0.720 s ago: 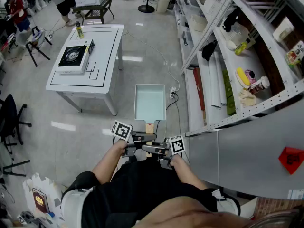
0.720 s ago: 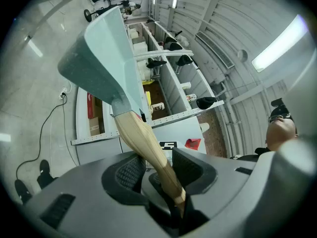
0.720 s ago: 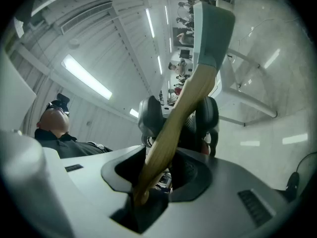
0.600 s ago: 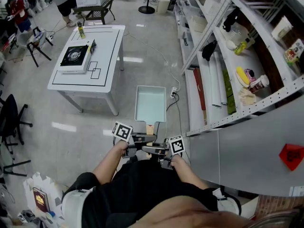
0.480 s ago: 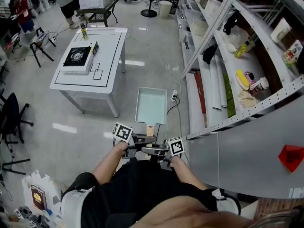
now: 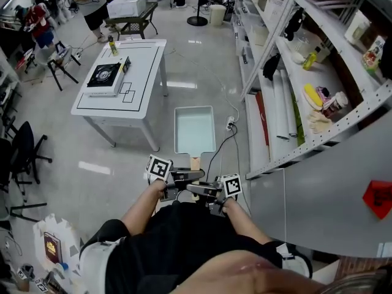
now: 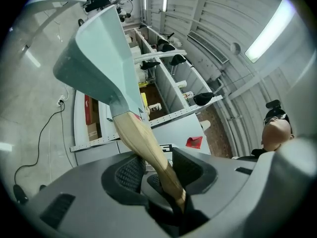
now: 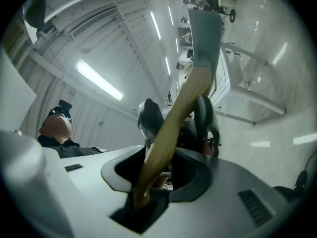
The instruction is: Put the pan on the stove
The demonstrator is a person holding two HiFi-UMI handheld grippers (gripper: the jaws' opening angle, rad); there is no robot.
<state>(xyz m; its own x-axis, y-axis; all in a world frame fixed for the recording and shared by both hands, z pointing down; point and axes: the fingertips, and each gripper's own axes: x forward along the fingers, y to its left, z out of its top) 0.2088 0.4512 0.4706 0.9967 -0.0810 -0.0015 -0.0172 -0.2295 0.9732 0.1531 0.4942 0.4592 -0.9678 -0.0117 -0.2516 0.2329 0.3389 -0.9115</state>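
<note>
A pale green rectangular pan (image 6: 195, 130) with a wooden handle (image 6: 195, 163) is held out level over the floor in front of me. My left gripper (image 6: 191, 176) and right gripper (image 6: 195, 190) are both shut on that handle, from opposite sides. In the left gripper view the handle (image 7: 143, 143) runs between the left gripper (image 7: 159, 168) pads up to the pan (image 7: 99, 58). In the right gripper view the handle (image 8: 173, 128) crosses the right gripper (image 8: 168, 170) towards the pan (image 8: 205, 33). The black stove (image 6: 105, 75) sits on a white table (image 6: 144, 97), ahead and to the left.
Metal shelving (image 6: 318, 146) with bottles and packets runs along the right. A power cord (image 6: 223, 141) lies on the floor under the pan. A bottle (image 6: 113, 45) stands at the table's far end. A black chair (image 6: 21, 155) is at left; people stand beyond.
The table and stove have drifted nearer and rightward in the head view as I move forward. The pan stays held the same way by both grippers.
</note>
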